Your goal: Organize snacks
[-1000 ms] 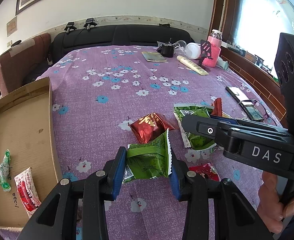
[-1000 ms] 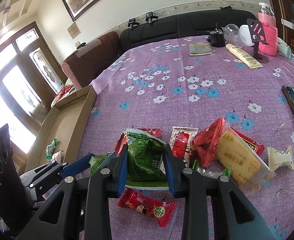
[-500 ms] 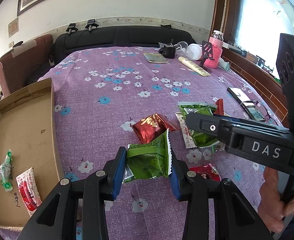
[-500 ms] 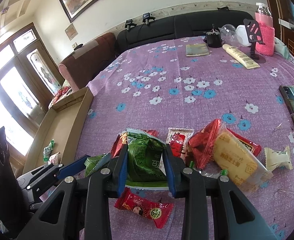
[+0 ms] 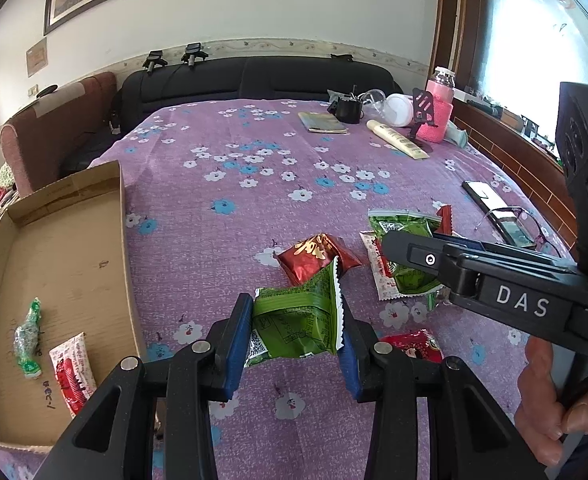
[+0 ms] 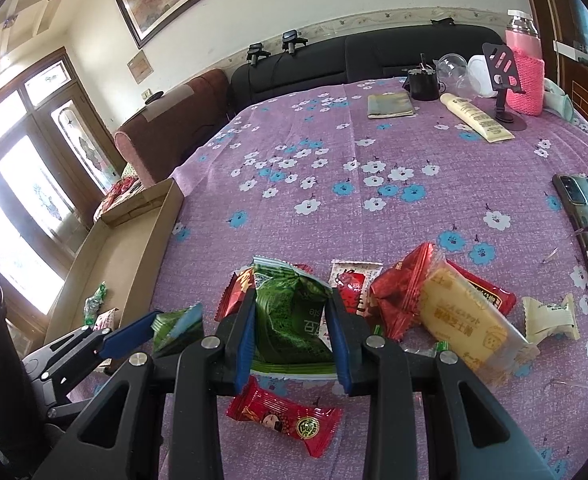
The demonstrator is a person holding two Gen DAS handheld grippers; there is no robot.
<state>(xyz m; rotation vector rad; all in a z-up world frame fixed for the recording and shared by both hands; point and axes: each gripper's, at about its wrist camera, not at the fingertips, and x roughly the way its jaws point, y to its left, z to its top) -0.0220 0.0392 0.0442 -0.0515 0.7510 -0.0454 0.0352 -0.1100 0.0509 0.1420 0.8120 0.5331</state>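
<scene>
My left gripper (image 5: 296, 330) is shut on a green snack packet (image 5: 294, 326), held above the purple flowered cloth. My right gripper (image 6: 292, 330) is shut on a larger dark green snack bag (image 6: 290, 324), also lifted; it shows in the left wrist view (image 5: 404, 254) too. A cardboard box (image 5: 66, 264) lies at the left with a green candy (image 5: 26, 338) and a red-and-white packet (image 5: 70, 374) inside. Loose snacks stay on the cloth: a red packet (image 5: 314, 258), a red candy (image 6: 284, 420), a yellow biscuit pack (image 6: 460, 320).
Two phones (image 6: 584, 200) and glasses lie at the right edge. At the far end stand a pink bottle (image 6: 526, 68), a tube (image 6: 476, 122), a black cup (image 6: 422, 82) and a small booklet (image 6: 390, 106). A black sofa sits behind the table.
Both grippers have risen a little with their packets still held; the snacks on the cloth look slightly lower and farther. Nothing was let go.
</scene>
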